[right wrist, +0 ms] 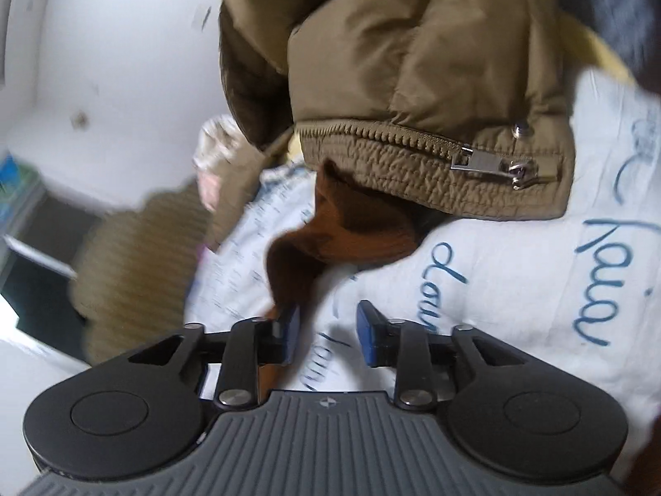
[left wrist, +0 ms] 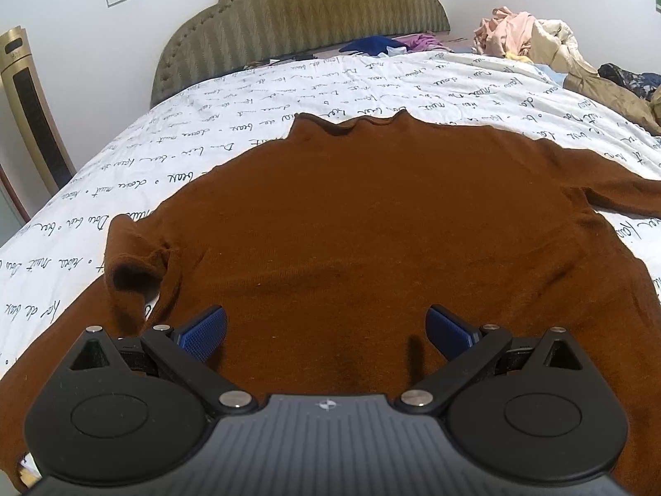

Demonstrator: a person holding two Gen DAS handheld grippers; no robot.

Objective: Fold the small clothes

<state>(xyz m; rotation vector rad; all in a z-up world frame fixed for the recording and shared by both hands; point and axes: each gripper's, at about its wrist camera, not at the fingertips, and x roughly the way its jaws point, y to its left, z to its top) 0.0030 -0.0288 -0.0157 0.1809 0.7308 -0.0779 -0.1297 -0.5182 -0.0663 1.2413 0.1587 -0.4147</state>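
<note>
The bed point(left wrist: 289, 82) fills the left wrist view, covered by a white sheet point(left wrist: 231, 132) printed with dark handwriting and backed by an olive padded headboard point(left wrist: 314, 12). Spread flat on the sheet lies the brown sweater point(left wrist: 363, 223) — collar toward the headboard, one sleeve point(left wrist: 136, 256) doubled back on itself at the picture's left, the other running out to the right edge. At the far right corner of the bed sits a heap of clothes point(left wrist: 533, 37) in pink, cream and tan.

In the right wrist view an olive puffer jacket point(right wrist: 413, 66) rests on the same sheet, its hem with zipper point(right wrist: 475, 157) lying over the end of the sweater's sleeve, which trails down from under the hem to the left pad of the right tongs.

The left tongs point(left wrist: 326, 330) hang over the sweater's lower body, blue pads point(left wrist: 206, 330) wide apart with nothing between them. The right tongs point(right wrist: 328, 330) stand partly apart — only bare sheet shows in the gap, and the sleeve fabric lies against the outer side of the left pad, not clamped.
</note>
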